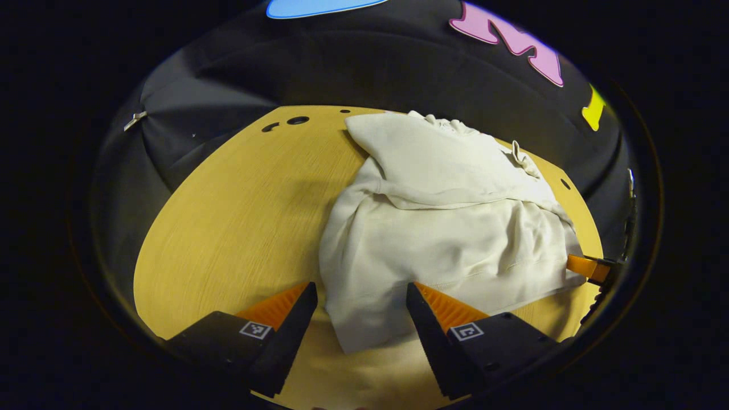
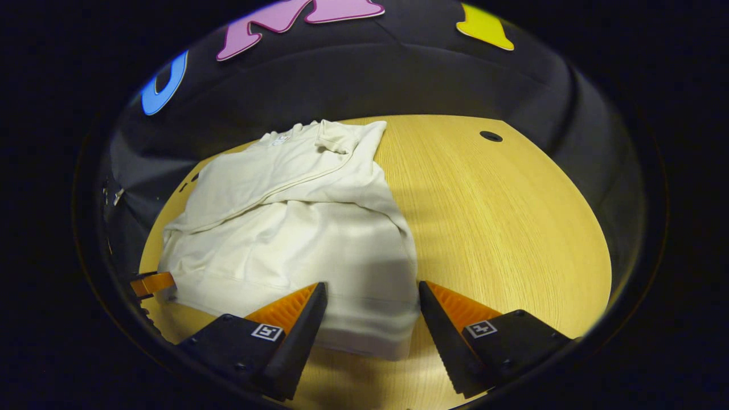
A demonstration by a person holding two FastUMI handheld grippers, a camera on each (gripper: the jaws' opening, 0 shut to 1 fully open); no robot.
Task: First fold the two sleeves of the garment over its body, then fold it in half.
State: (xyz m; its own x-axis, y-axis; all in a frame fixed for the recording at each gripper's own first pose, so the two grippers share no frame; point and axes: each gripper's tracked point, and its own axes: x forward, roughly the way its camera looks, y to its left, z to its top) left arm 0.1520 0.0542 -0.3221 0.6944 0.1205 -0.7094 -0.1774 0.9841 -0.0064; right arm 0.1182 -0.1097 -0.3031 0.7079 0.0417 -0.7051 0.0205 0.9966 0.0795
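Fingers wide on left gripper (image 1: 361, 307) and right gripper (image 2: 373, 307), both over garment (image 1: 450, 228) hem; uneven grabs could undo folded sleeves.

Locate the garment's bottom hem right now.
The hem lies on the table at the near edge of the garment, between the open right gripper fingers.

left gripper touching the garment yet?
Cannot tell. In the left gripper view the left gripper has open jaws straddling the garment hem corner, but no contact or gap shows plainly.
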